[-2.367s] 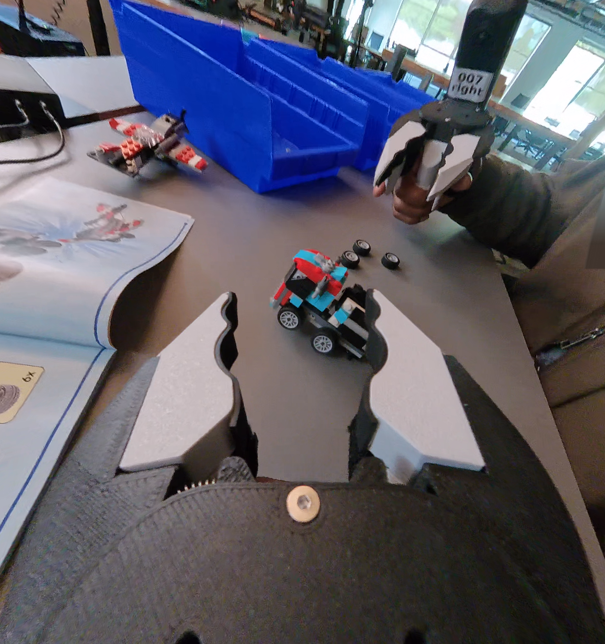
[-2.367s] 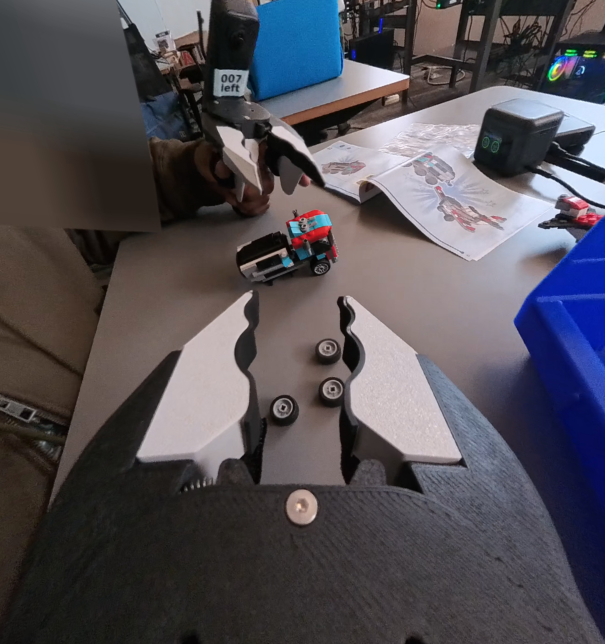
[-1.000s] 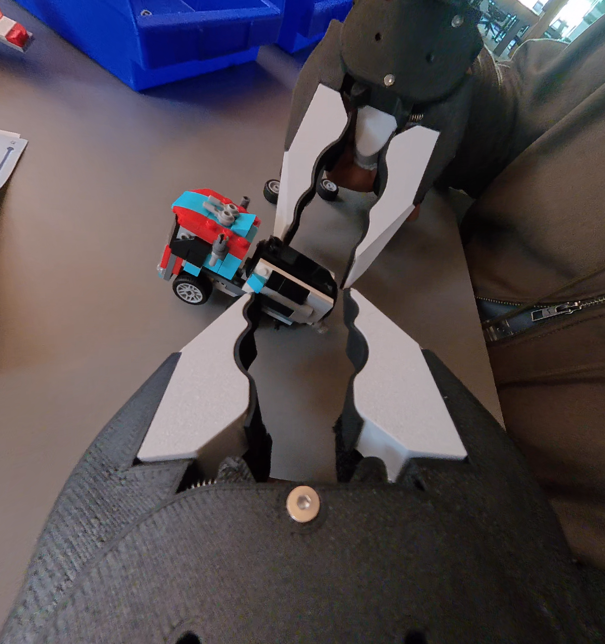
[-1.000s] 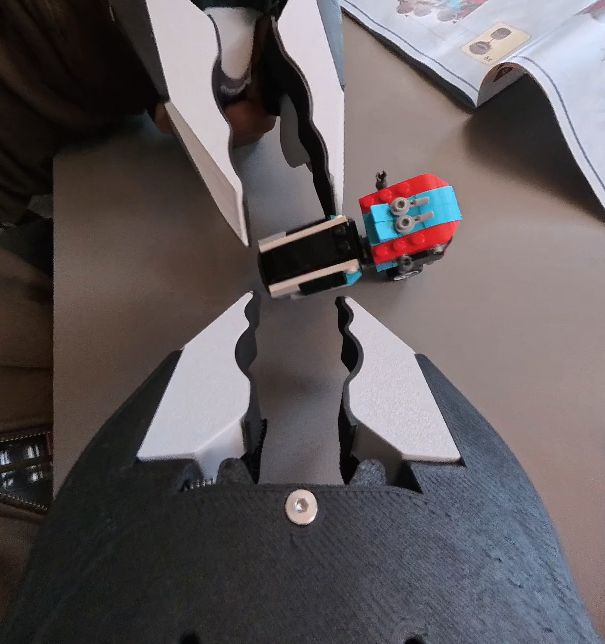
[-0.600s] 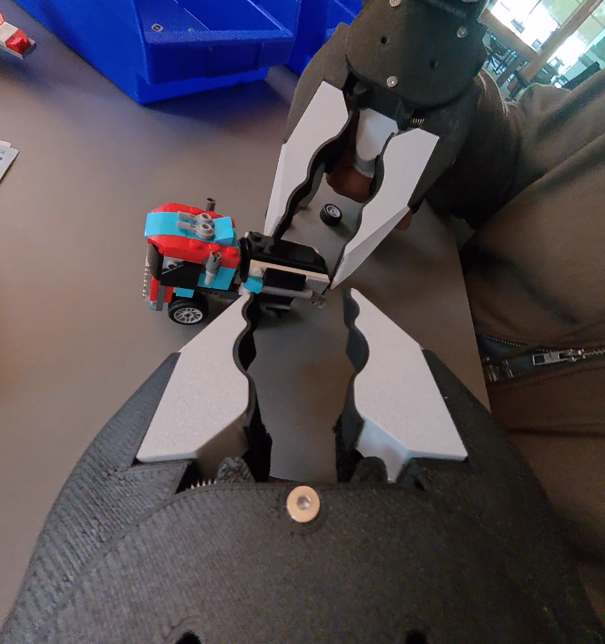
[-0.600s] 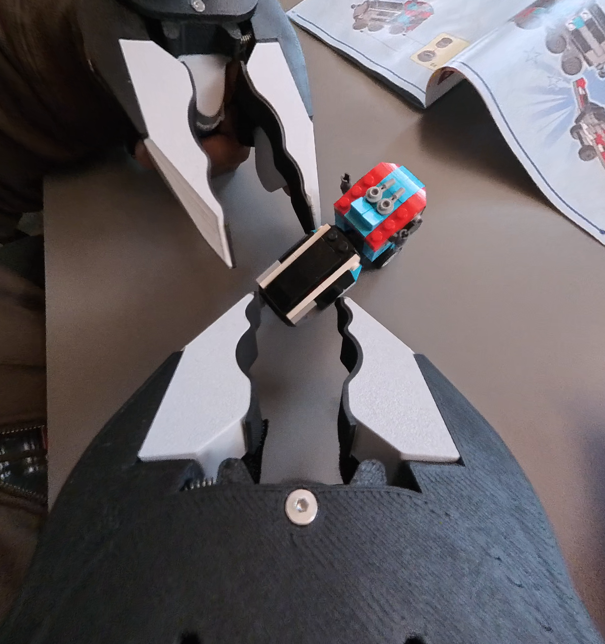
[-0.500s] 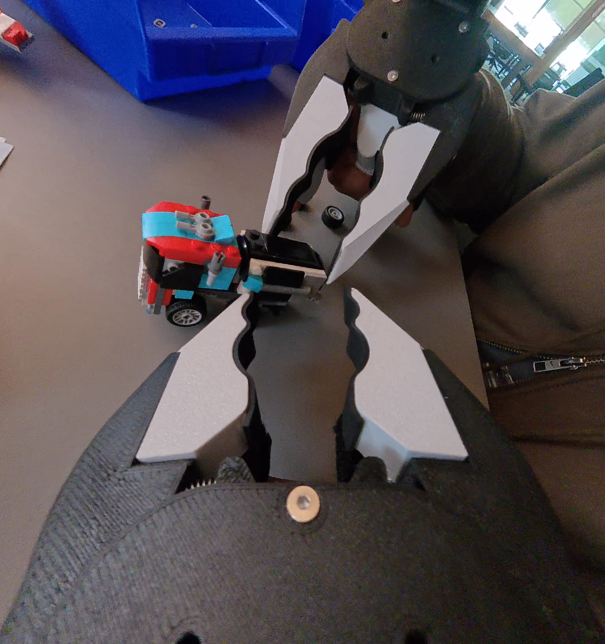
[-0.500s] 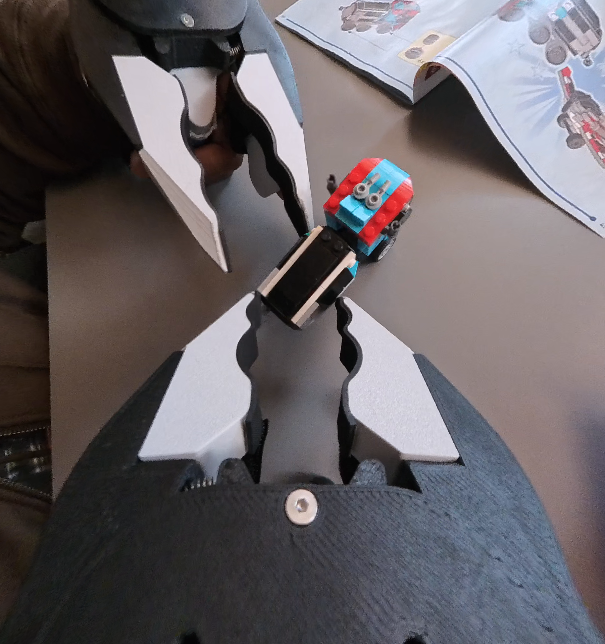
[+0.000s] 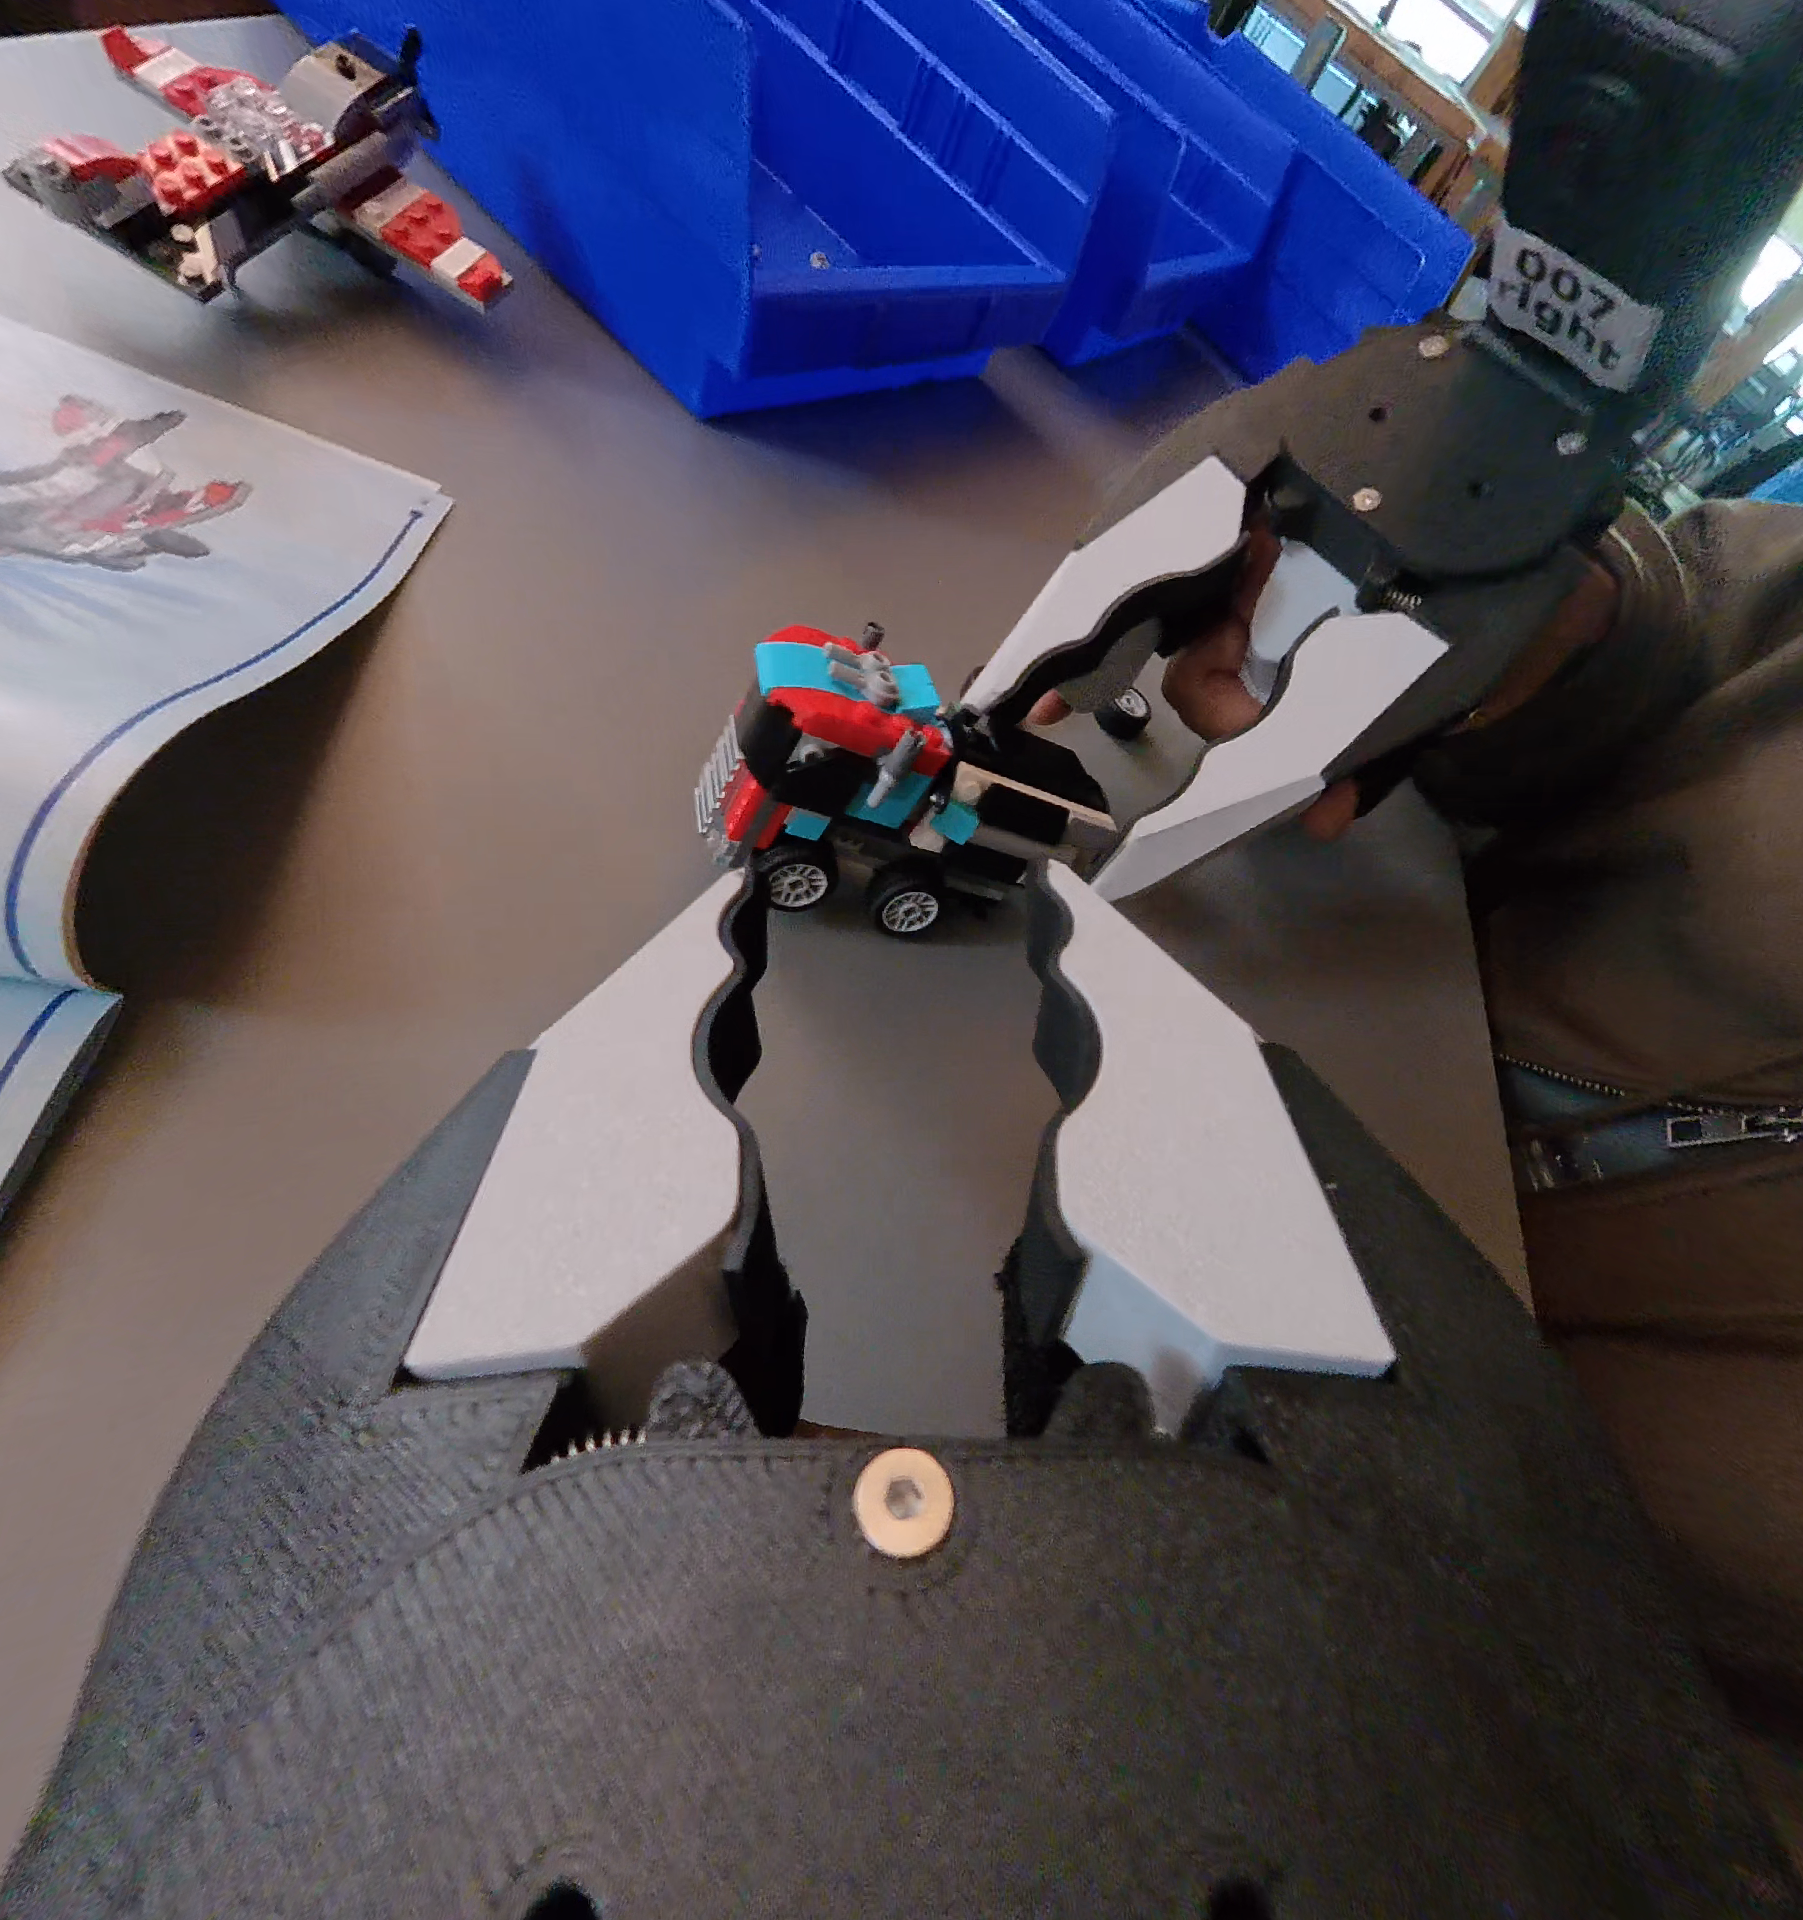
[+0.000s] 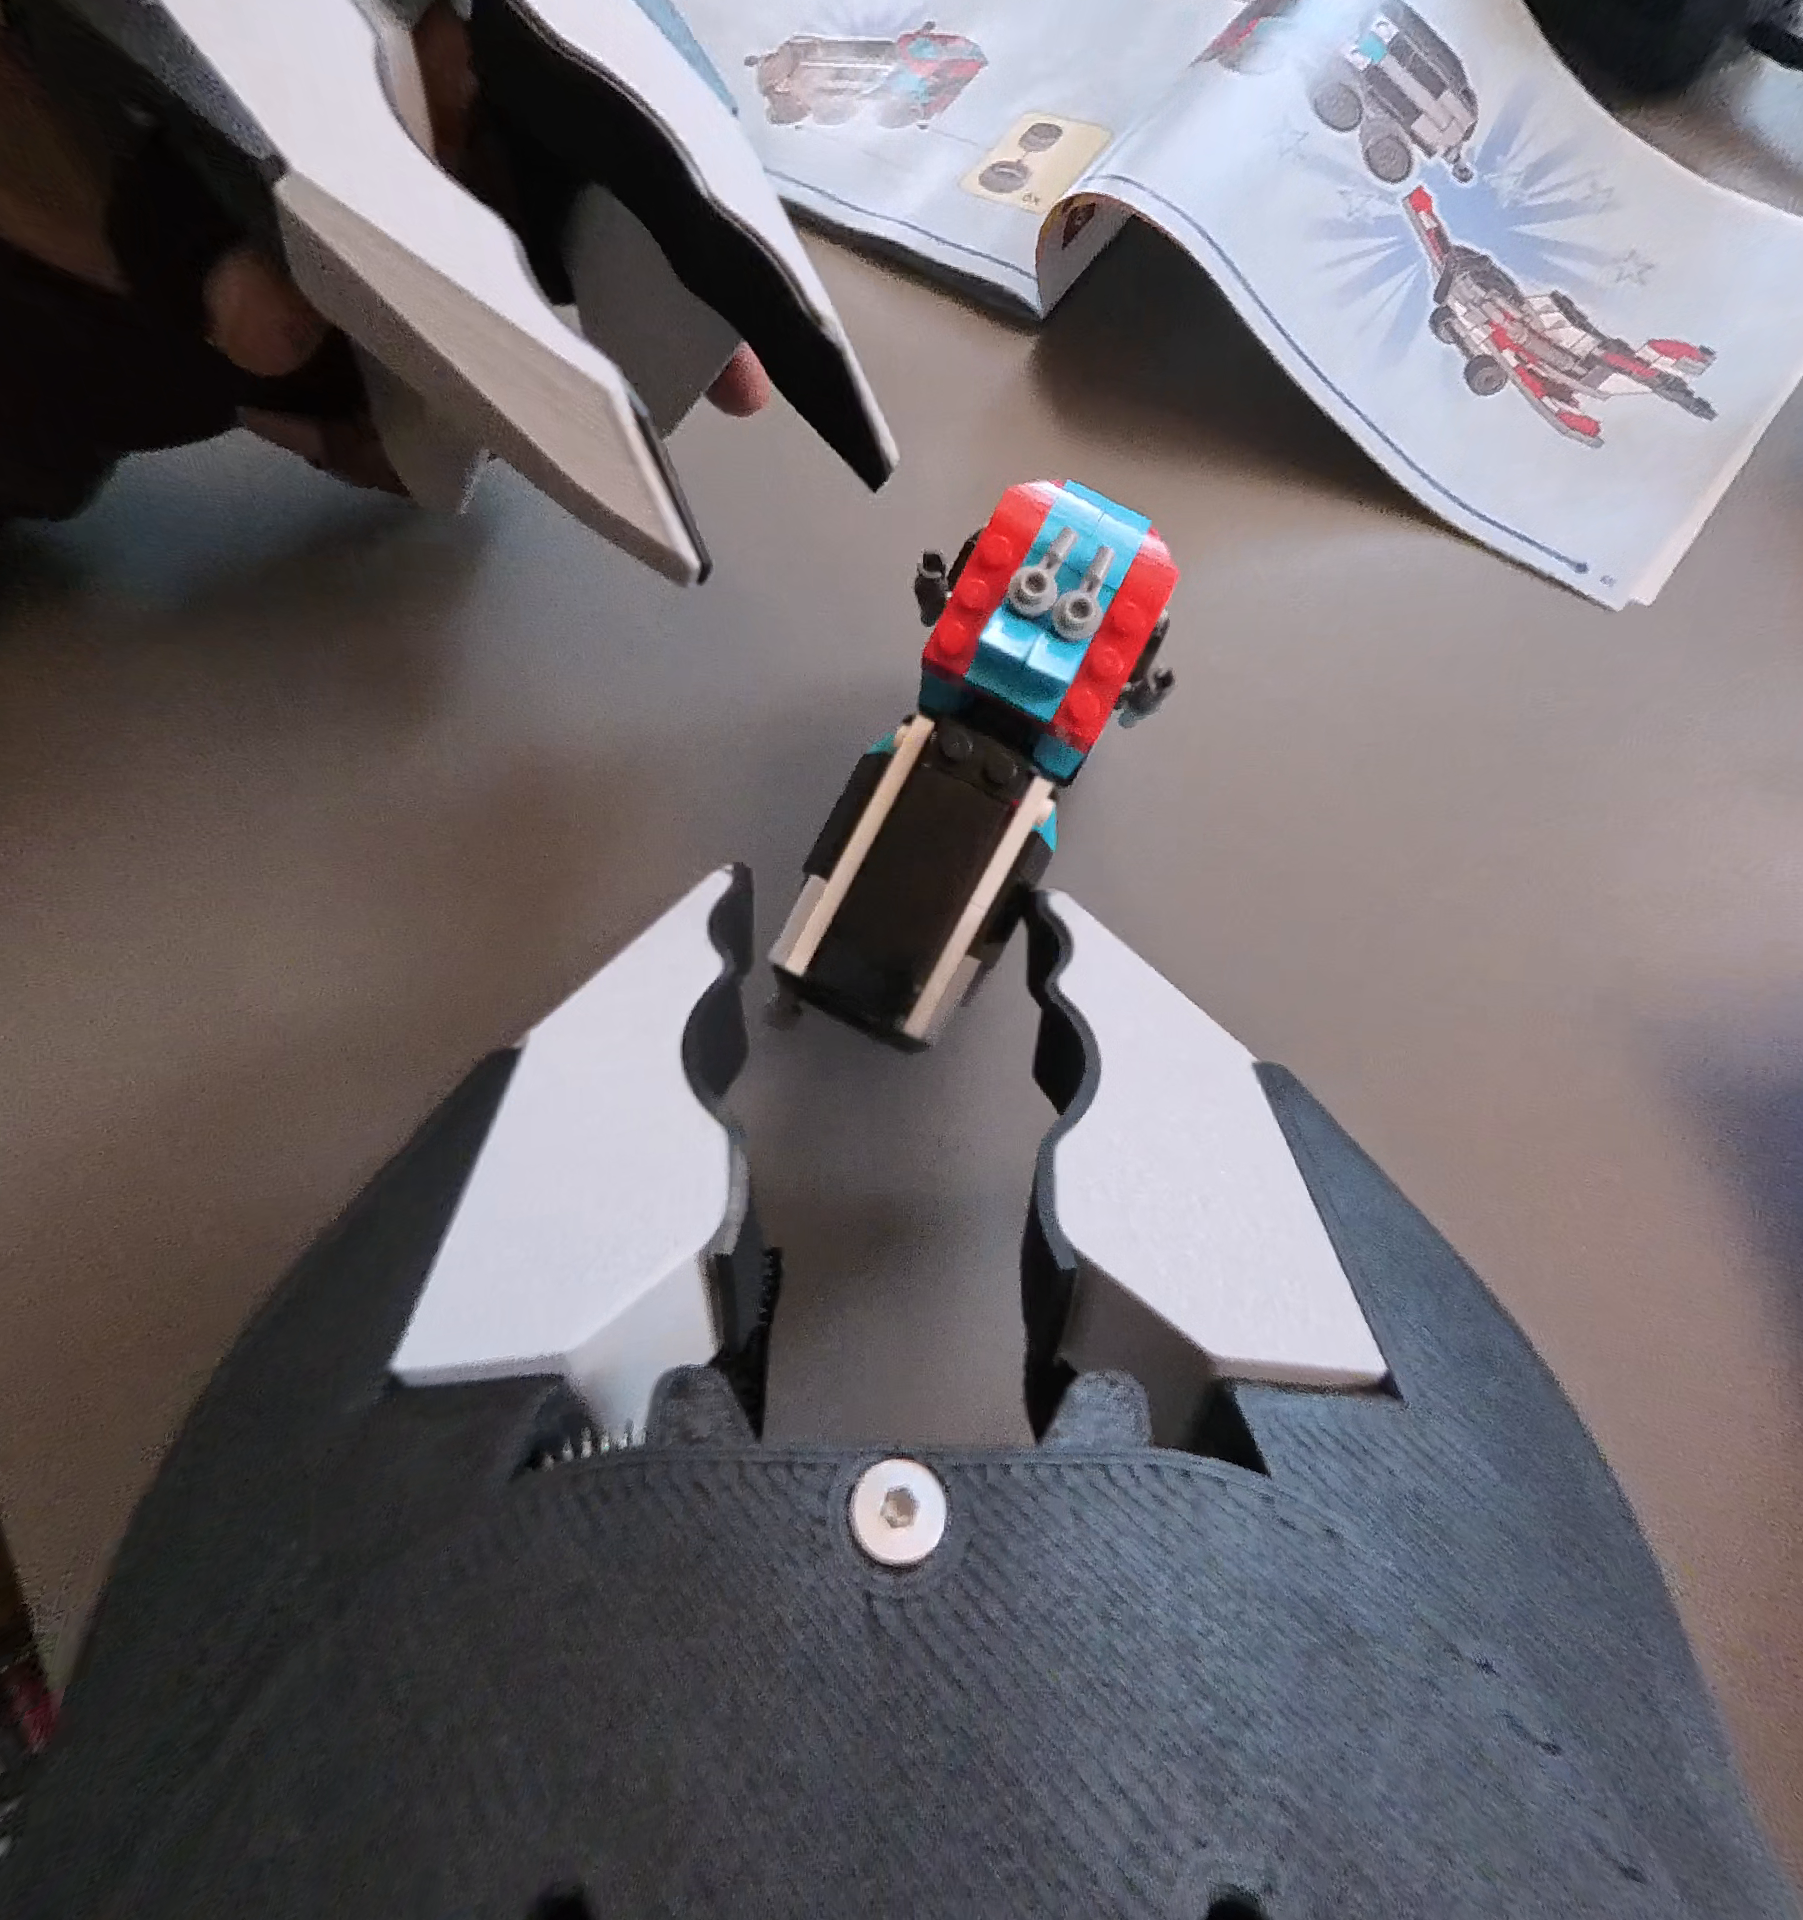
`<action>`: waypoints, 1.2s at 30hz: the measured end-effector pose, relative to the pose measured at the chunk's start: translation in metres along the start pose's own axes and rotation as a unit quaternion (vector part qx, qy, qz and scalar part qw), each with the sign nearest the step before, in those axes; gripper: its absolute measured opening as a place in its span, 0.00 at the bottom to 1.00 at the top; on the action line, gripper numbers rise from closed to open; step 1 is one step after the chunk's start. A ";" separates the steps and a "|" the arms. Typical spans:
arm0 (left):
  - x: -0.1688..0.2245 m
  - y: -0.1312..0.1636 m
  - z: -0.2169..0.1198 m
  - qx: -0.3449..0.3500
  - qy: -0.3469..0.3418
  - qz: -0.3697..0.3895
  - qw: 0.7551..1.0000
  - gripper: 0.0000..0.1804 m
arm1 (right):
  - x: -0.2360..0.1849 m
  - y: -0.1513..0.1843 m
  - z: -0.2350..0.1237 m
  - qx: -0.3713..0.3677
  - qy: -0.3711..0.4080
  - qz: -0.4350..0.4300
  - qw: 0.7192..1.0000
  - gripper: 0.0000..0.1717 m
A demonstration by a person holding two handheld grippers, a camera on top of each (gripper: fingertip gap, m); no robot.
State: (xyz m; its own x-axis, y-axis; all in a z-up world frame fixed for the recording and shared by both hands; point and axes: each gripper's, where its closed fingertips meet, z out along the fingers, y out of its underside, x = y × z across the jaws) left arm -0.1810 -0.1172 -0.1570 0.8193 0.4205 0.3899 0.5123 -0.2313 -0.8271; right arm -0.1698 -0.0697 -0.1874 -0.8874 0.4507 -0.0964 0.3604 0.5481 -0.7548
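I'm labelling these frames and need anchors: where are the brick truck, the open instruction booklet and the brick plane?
brick truck [image 10: 1051, 613]: right wrist view, on its red and teal cab roof.
instruction booklet [image 10: 1396, 187]: right wrist view, on the right-hand open page.
brick plane [image 9: 253, 187]: left wrist view, on its fuselage.

One toy truck [image 9: 881, 774], one brick plane [image 9: 253, 197], one booklet [image 10: 1396, 239] (open), two grippers.

Matt, grainy grey finger plates [image 9: 606, 1174] on coarse, ribbed black printed plastic — one shiny metal screw [image 9: 902, 1502]. Glossy studded plastic bricks on toy truck [image 10: 1022, 748] and toy plane [image 9: 253, 197]. Smooth matt grey table [image 9: 409, 831]; satin paper booklet [image 10: 1396, 260]; smooth blue plastic bins [image 9: 876, 187].
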 end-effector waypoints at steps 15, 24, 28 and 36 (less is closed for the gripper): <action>0.002 0.009 -0.005 -0.015 0.006 0.042 0.999 0.37 | 0.017 -0.003 -0.018 -0.021 -0.034 -0.322 0.946 0.24; 0.012 0.018 0.006 -0.039 0.041 -0.040 0.998 0.39 | 0.012 -0.001 -0.021 0.038 0.046 -0.553 0.831 0.24; 0.016 0.021 0.010 -0.045 0.050 -0.054 0.996 0.41 | 0.009 0.003 -0.021 0.065 0.084 -0.614 0.783 0.24; 0.018 0.029 0.028 -0.082 0.034 -0.042 0.995 0.53 | -0.001 0.005 -0.022 0.103 0.107 -0.666 0.732 0.23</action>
State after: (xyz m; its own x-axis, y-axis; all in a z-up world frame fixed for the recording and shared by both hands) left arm -0.1583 -0.0916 -0.1856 0.7845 0.3854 0.4859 0.6104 -0.3410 -0.7150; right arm -0.1605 -0.0523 -0.1765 -0.3399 -0.2741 0.8996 -0.8524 0.4940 -0.1716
